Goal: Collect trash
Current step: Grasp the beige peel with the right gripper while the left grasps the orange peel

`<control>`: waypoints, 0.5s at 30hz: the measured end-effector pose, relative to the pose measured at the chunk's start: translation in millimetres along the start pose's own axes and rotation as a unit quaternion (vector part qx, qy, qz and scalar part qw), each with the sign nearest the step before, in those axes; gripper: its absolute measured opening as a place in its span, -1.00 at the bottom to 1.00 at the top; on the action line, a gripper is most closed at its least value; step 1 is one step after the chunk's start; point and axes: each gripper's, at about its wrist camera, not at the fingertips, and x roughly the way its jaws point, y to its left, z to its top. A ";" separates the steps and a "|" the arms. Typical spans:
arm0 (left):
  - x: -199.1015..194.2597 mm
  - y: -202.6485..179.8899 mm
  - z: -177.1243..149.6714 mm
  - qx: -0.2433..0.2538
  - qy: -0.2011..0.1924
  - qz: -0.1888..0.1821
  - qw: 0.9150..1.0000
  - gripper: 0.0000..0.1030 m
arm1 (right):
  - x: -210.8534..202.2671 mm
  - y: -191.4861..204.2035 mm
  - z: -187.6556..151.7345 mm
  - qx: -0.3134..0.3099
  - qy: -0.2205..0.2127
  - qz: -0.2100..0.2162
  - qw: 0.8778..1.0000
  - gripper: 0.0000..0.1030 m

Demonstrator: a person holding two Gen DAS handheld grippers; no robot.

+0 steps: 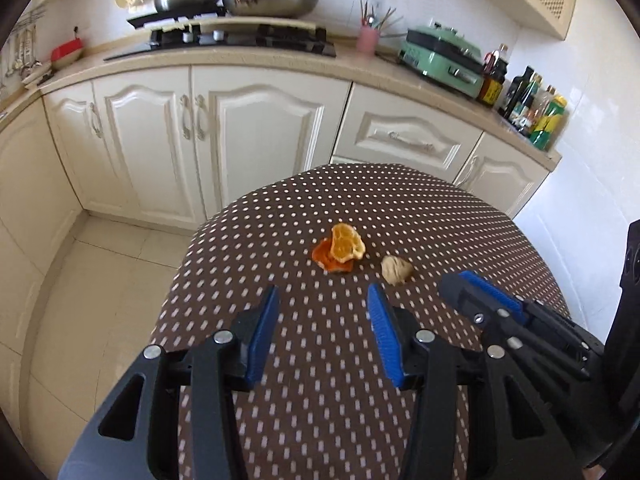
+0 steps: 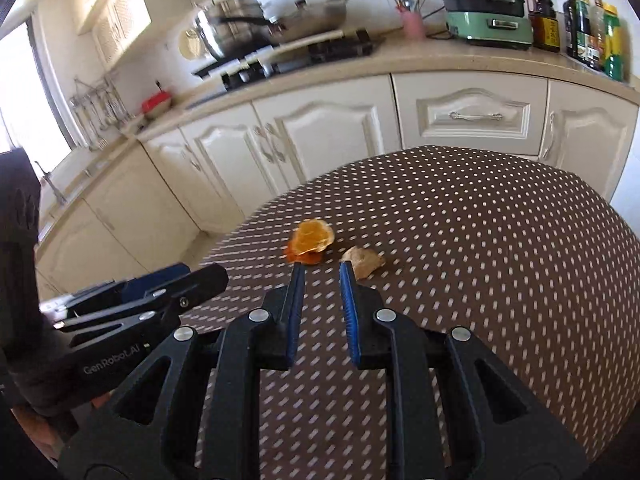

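1. A round table (image 1: 460,216) covered in a brown cloth with white dots carries two scraps of trash near its middle.
2. The orange peel (image 1: 340,249) sits as two stacked pieces, the upper one curled and standing partly upright with its pale inner side showing; it has no clear long axis.
3. A crumpled beige wad (image 1: 396,270) lies just beside the peel, apart from it, its longer side running roughly toward the peel.
4. The left gripper (image 1: 324,312) hovers over the near part of the table, its blue-padded fingers set moderately wide with nothing between them.
5. The right gripper (image 2: 322,276) hovers beside it, fingers narrow and empty, tips lined up just short of the peel and wad.
6. Bare cloth surrounds the trash out to every edge of the table in view; the tiled floor (image 1: 100,280) lies past its left edge.
7. Cream cabinets (image 1: 256,132) stand beyond the far edge, with pots, a green appliance (image 1: 444,60) and bottles (image 1: 532,104) on the counter.
8. White lettering on the left gripper's body reads "GenRoboLAI", slightly blurred; the bottle labels are unreadable.
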 end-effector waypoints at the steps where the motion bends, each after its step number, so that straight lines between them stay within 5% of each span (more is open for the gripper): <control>1: 12.8 -0.3 6.7 0.002 0.009 0.000 1.000 -0.11 | 10.9 -2.4 4.0 -0.004 0.008 -0.002 1.000 -0.62; 7: 54.9 5.6 25.4 -0.005 0.033 0.007 0.999 -0.11 | 63.4 -11.4 7.4 -0.002 0.057 -0.007 0.998 -0.61; 15: 78.4 8.0 34.7 -0.008 0.044 -0.006 0.999 -0.11 | 72.6 -16.2 6.3 -0.024 0.064 -0.002 0.998 -0.52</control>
